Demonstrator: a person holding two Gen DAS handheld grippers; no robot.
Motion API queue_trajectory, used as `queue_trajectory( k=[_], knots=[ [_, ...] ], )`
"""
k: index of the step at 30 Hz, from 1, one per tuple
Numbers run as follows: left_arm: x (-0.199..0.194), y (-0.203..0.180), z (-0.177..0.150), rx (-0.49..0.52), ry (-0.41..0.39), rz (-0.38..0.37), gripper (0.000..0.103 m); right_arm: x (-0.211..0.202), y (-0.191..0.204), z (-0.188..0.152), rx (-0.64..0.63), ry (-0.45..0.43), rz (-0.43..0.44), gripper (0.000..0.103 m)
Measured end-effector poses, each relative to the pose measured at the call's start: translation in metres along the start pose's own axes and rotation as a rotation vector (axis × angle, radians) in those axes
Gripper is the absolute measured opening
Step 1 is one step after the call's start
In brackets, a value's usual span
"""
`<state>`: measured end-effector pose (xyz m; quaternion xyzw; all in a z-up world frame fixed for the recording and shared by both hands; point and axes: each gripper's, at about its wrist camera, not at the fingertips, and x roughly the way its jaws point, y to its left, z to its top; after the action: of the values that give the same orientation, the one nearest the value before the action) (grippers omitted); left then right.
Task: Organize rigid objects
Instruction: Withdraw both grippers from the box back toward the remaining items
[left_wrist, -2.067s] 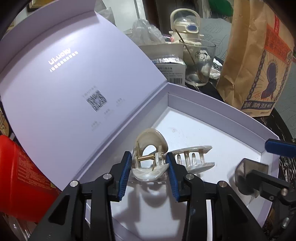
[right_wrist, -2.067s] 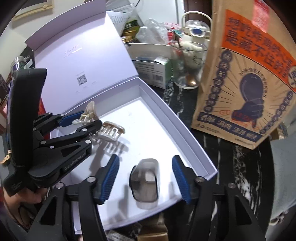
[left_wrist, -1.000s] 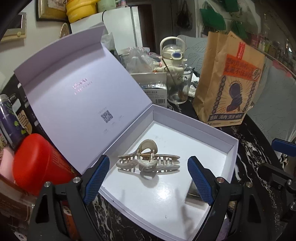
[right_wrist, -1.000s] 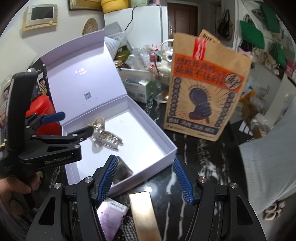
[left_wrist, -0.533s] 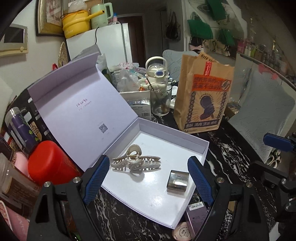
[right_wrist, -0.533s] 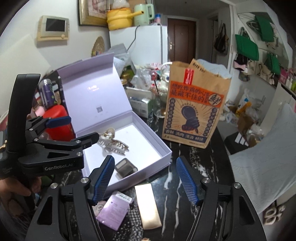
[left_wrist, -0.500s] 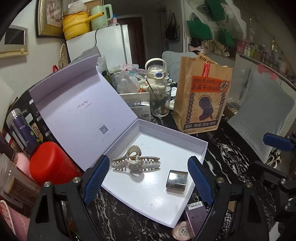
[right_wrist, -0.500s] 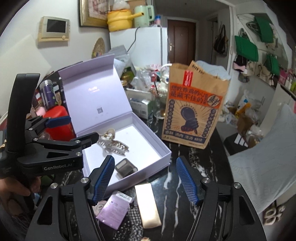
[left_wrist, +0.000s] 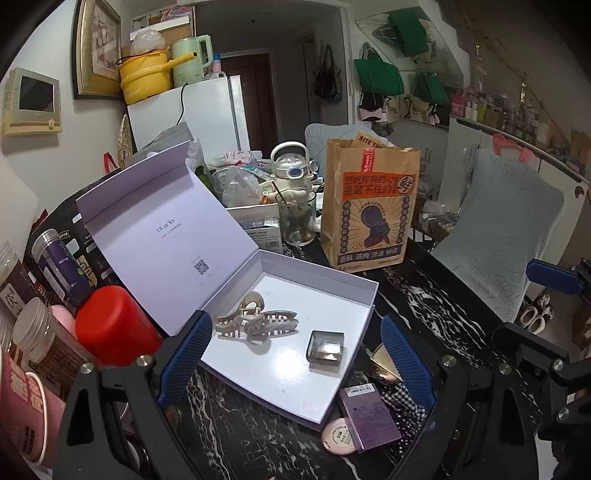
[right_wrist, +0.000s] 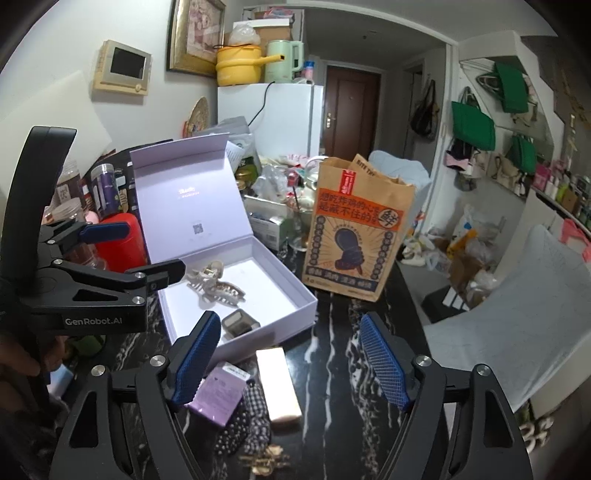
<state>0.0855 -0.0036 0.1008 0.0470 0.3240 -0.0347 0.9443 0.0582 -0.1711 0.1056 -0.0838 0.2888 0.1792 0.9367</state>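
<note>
Inside white box (left_wrist: 334, 275): hair claw (left_wrist: 255, 323), grey case (left_wrist: 325, 346) released | left gripper (left_wrist: 295, 354), right gripper (right_wrist: 286, 360) backed off, jaws opening, empty | 2 items stowed

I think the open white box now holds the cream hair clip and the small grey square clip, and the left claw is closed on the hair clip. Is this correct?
Not quite. The left claw holds nothing; its jaws are opening, clear of the cream hair clip. The left wrist view shows it. The clip and the small grey square clip do lie in the open white box.

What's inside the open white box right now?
In the white box: a cream hair claw clip and a small grey square case. The near wall hides nothing noticeable.
</note>
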Motion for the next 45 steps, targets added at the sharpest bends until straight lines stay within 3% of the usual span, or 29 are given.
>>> queue_trajectory(
  k=[13,21,30,45],
  knots=[
    [-0.018,-0.014,-0.034,0.018,0.021,-0.039,0.094,-0.028,0.002,-0.038,0.050,-0.018,-0.012,0.082],
    [-0.022,-0.020,-0.062,0.035,0.040,-0.046,0.094,-0.031,-0.001,-0.072,0.117,0.023,-0.027,0.082],
    [-0.016,-0.025,-0.095,0.045,0.117,-0.138,0.094,-0.037,-0.003,-0.103,0.184,0.021,-0.029,0.082],
    [0.001,-0.026,-0.135,0.069,0.139,-0.209,0.094,-0.012,0.003,-0.151,0.261,0.091,0.030,0.082]
  ],
)
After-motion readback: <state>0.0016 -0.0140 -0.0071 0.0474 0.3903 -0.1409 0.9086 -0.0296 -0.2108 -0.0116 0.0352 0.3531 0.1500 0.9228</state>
